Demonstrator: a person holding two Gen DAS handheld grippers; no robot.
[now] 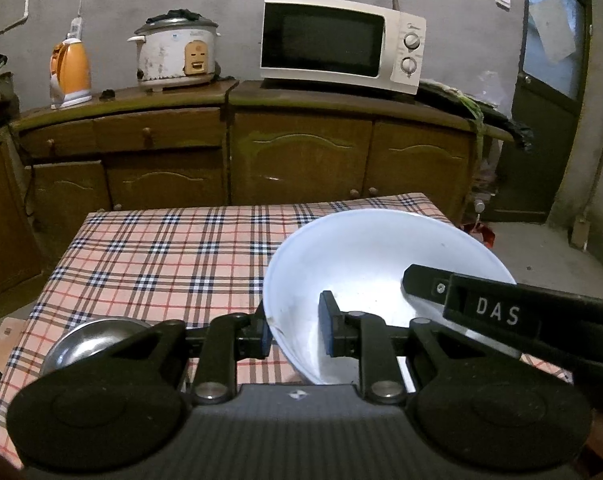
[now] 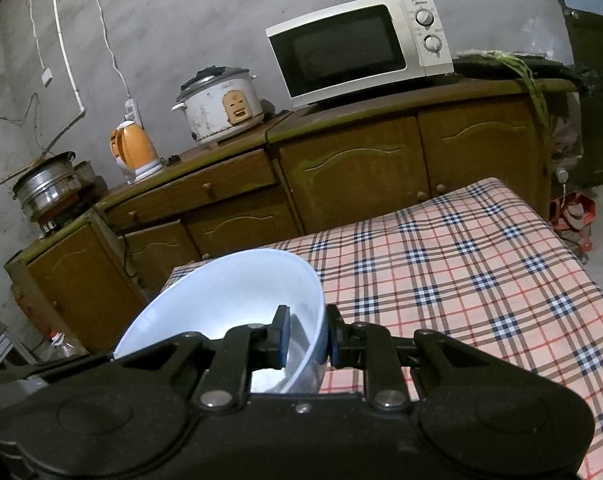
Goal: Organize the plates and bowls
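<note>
White bowl [image 1: 365, 264] is clamped by both grippers, left [image 1: 297, 330] and right [image 2: 305, 340], its base hidden.

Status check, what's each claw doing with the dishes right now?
Left claw shut on white bowl rim. Right claw shut on the opposite rim. Metal bowl on the checked tablecloth beside it. Nothing in the way.

Right gripper [image 2: 306, 338] clamped on right wall of white bowl [image 2: 221, 300], one pad inside, one outside. Bowl tilted, mouth facing up and left, over left edge of table with checked cloth [image 2: 481, 272]. Behind: wooden cabinets [image 2: 341, 172] carrying microwave [image 2: 361, 48], rice cooker [image 2: 217, 104], orange kettle [image 2: 135, 152]. Steel pot [image 2: 45, 190] on far-left counter.
</note>
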